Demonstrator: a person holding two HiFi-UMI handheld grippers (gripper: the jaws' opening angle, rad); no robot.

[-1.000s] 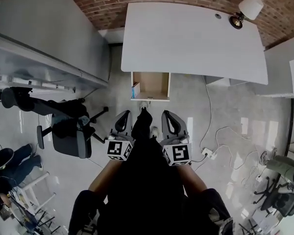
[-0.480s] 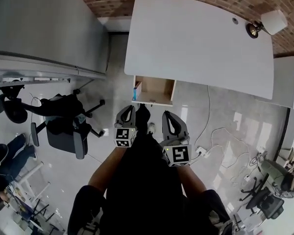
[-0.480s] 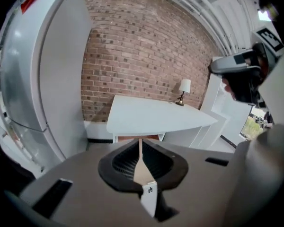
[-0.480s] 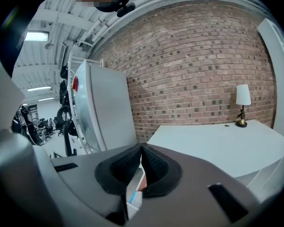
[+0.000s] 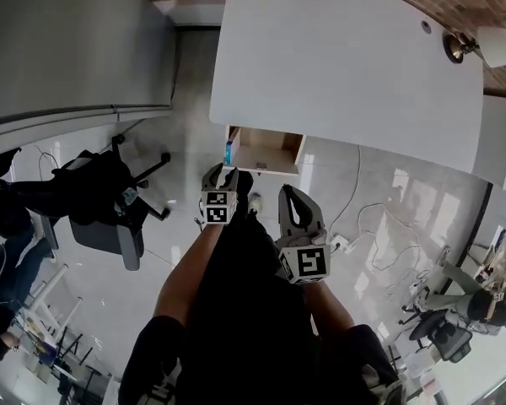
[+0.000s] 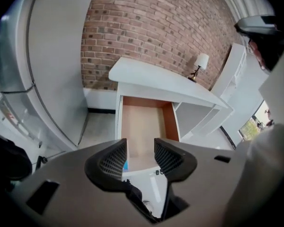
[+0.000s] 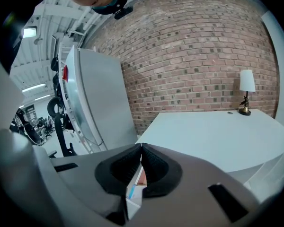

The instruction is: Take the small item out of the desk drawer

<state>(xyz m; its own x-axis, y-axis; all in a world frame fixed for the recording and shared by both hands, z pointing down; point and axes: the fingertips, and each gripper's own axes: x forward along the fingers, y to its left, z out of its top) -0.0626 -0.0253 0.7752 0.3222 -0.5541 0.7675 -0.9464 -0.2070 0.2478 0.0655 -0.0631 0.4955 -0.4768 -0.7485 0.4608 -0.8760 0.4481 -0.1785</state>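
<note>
Two grippers are in your hands, both on the near side of the table (image 5: 346,66). Your left gripper (image 5: 222,172) points steeply down at the open drawer (image 5: 266,148). Its fingers (image 6: 114,157) have just been opening and now stand wide apart, with nothing gripped between them. Your right gripper (image 5: 291,194) is to the right of it and a little nearer to you. Its fingers (image 7: 128,167) are pressed together tip to tip and hold nothing.

The drawer is pulled out from under the near left part of the table. It has a white front and white sides, and its inside is plain wood colour.

The small item (image 5: 228,153) is in the drawer's near left corner, standing on edge against the left wall. It is a narrow, thin blue piece, and a paler patch shows on it in the right gripper view. It is too small for any print to be read. In the left gripper view only a sliver of its blue shows past the left finger. Neither gripper touches it.

A lamp (image 5: 489,47) with a white shade stands at the table's far right corner, before a brick wall (image 7: 194,46). A black office chair (image 5: 101,201) stands on the floor (image 5: 185,142) to the left. A white power strip (image 5: 338,243) lies on the floor to the right.
</note>
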